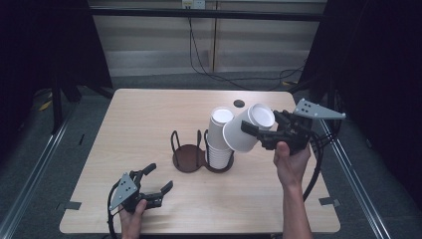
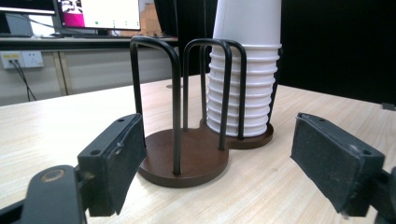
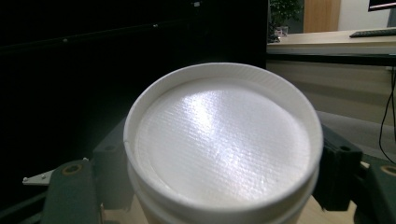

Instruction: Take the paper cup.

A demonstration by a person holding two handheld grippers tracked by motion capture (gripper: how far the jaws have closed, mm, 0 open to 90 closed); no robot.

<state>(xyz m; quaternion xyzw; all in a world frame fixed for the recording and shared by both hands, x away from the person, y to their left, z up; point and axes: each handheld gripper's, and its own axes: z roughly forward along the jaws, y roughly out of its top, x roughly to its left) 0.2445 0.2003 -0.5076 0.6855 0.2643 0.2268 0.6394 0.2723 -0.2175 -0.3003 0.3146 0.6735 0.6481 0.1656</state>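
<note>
A brown two-slot cup holder (image 1: 189, 158) with black wire loops stands mid-table. Its right slot holds a stack of white paper cups (image 1: 219, 137); its left slot is empty. My right gripper (image 1: 255, 134) is shut on a single white cup (image 1: 244, 132), held tilted in the air just right of the stack's top. In the right gripper view the cup's base (image 3: 224, 140) faces the camera between the jaws of the right gripper (image 3: 224, 161). My left gripper (image 1: 159, 178) rests open near the table's front left. The left gripper (image 2: 219, 163) looks at the holder (image 2: 187, 154) and stack (image 2: 243, 93).
The wooden table (image 1: 144, 114) has a small dark round hole (image 1: 239, 103) near its far edge. Cables (image 1: 224, 74) run over the floor behind it. Bare tabletop lies left of and behind the holder.
</note>
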